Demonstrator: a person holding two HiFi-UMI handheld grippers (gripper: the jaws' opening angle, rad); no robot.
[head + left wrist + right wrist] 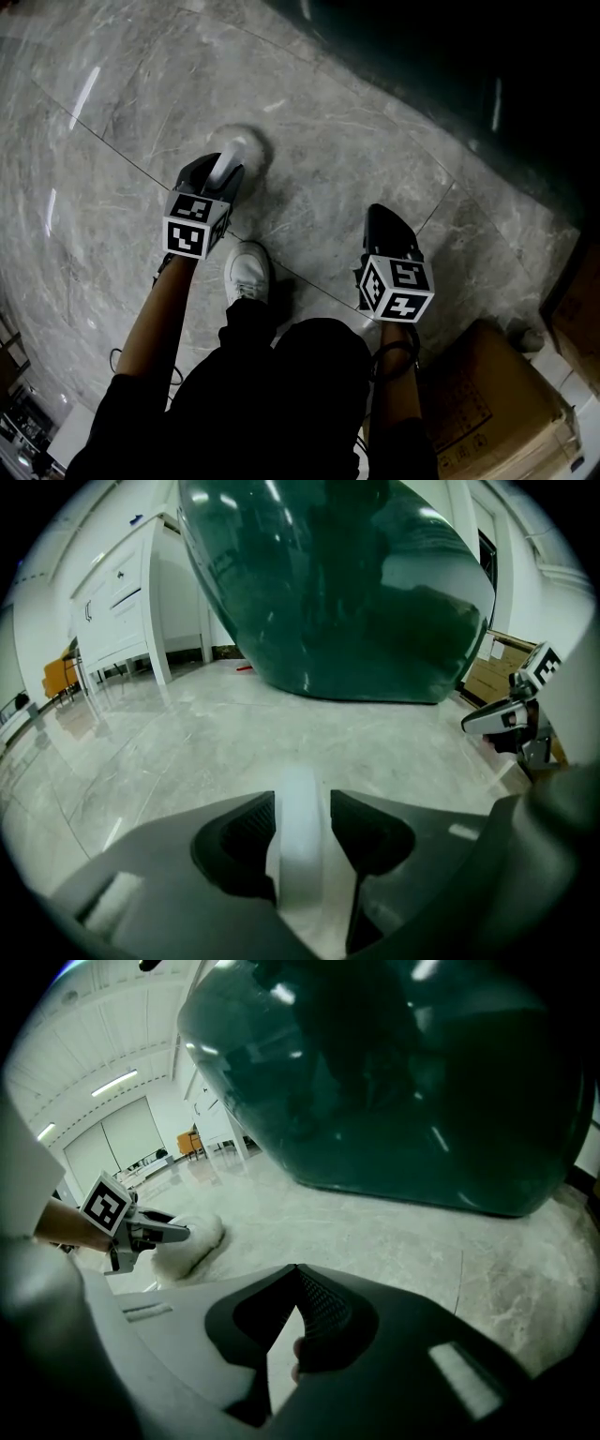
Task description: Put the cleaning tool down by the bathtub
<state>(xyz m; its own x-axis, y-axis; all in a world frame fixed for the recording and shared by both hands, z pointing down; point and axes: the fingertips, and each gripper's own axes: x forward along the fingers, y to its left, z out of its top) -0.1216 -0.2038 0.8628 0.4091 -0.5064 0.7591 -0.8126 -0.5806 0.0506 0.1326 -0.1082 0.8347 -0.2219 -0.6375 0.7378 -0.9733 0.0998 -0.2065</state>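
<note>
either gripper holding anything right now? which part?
Left gripper is shut on the cleaning tool by its white handle, behind the fluffy head. Right gripper is shut, empty.

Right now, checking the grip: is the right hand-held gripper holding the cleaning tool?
No, the right hand-held gripper is shut, empty; the left hand-held gripper clamps the cleaning tool.

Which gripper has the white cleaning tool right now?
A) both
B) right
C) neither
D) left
D: the left gripper has its jaws clamped on the white handle of the cleaning tool, while the right gripper is shut with nothing between its jaws.
</note>
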